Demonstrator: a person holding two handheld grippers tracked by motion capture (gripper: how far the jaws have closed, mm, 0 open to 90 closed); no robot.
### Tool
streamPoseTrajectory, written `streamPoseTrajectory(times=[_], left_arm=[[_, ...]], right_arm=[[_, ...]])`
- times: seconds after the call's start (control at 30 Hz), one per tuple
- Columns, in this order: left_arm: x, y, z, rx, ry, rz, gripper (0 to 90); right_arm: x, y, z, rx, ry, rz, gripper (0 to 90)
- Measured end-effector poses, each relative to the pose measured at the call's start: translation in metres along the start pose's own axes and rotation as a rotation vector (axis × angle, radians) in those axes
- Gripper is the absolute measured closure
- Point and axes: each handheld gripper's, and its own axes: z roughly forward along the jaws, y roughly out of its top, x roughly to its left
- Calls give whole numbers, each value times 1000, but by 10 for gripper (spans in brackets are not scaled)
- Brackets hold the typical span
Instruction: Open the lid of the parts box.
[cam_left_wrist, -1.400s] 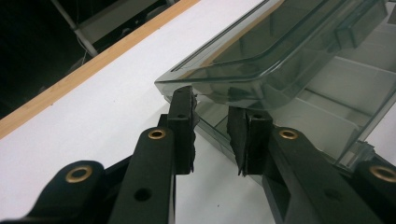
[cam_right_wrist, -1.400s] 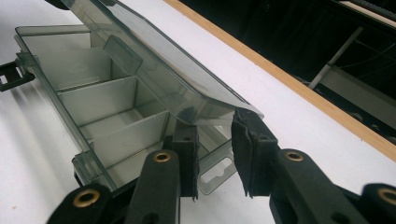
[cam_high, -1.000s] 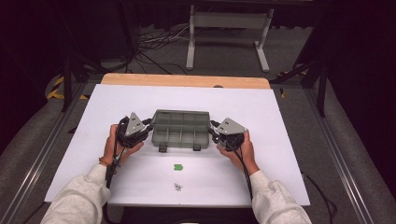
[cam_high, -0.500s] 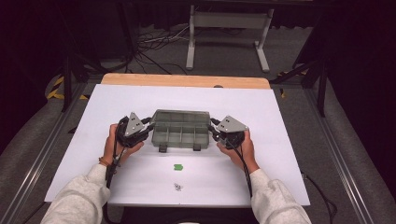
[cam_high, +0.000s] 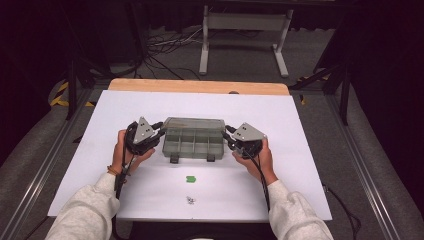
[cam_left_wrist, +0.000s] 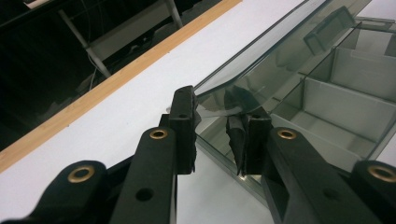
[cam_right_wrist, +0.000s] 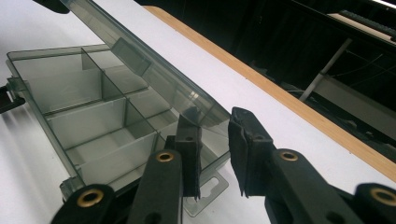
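One organizer box (cam_high: 193, 140), lid half-raised; two tools, left tool (cam_high: 156, 134) and right tool (cam_high: 231, 139), each clenched on a lid corner; bench (cam_high: 300, 130).

Both my forearms reach in low, sleeves grey. My left gripper (cam_high: 159, 133) points inward toward the right one, jaws narrowly apart. My right gripper (cam_high: 227, 138) mirrors it, pointing left, jaws likewise narrowly apart.

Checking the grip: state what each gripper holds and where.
Left gripper and right gripper each straddle an end edge of the organizer box's lid; firm clamping cannot be told.
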Motion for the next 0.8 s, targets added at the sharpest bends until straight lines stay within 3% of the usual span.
streamPoseTrajectory(times=[0.53, 0.8], left_arm=[[5, 10, -4, -33, 8, 8, 735], [12, 20, -7, -48, 10, 22, 757]], right_arm=[[-5, 10, -1, -35, 1, 17, 726], [-13, 19, -5, -48, 5, 36, 759]])
